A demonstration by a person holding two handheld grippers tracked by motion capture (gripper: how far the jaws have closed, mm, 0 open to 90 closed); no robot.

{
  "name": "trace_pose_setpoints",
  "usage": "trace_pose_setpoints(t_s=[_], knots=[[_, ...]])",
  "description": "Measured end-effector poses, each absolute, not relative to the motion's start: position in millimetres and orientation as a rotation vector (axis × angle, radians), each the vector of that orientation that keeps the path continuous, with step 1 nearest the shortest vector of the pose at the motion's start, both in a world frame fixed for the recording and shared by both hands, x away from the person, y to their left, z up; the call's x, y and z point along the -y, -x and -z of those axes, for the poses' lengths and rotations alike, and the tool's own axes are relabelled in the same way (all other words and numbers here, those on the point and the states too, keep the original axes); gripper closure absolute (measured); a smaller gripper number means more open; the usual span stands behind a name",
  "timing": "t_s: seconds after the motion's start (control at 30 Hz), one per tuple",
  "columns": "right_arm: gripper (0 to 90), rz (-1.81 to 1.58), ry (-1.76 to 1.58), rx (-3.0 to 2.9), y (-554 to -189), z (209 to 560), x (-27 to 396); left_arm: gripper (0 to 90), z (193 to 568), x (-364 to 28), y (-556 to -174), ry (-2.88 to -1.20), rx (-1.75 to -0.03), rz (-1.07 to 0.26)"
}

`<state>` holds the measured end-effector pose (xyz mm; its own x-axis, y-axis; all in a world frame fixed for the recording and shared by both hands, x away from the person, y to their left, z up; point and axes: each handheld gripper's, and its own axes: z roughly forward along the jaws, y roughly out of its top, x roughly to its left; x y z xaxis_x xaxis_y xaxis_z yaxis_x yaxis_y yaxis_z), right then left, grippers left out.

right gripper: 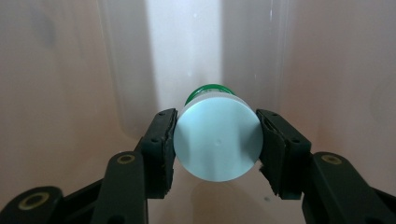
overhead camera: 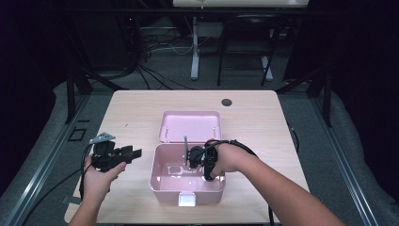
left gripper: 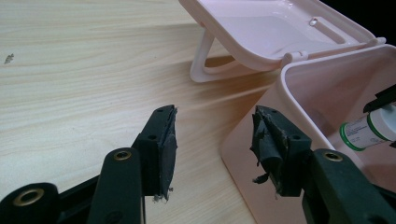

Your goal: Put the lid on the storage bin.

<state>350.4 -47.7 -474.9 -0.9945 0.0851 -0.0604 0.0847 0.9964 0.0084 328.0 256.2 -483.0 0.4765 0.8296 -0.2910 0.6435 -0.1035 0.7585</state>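
The right tongs reach down inside the open pink box, which sits near the front middle of the bench, and their pads are closed on the white cap of a small bottle, one pad pressed to each side. The bottle points away from the right gripper view toward the box floor, with a green band showing just behind the cap. Pale pink walls stand close on both sides of the tongs, so there is little spare room within the box. The box lid is swung back behind the box and lies flat on the bench, its handle loop resting on the wood. The left tongs hover over bare bench just left of the box, jaws wide apart with nothing between them, the right-hand pad near the outer face of the box's near corner. Wide bare wood spreads to the left and toward the far edge.
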Motion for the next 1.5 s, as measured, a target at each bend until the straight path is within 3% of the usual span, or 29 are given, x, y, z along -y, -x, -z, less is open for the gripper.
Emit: trace_pose_setpoints(t_s=[1.5], knots=[[50.1,0.074,-0.053,-3.066,-349,503,45,49.8,484,-255,-328,-1.828,-1.236,-0.259]])
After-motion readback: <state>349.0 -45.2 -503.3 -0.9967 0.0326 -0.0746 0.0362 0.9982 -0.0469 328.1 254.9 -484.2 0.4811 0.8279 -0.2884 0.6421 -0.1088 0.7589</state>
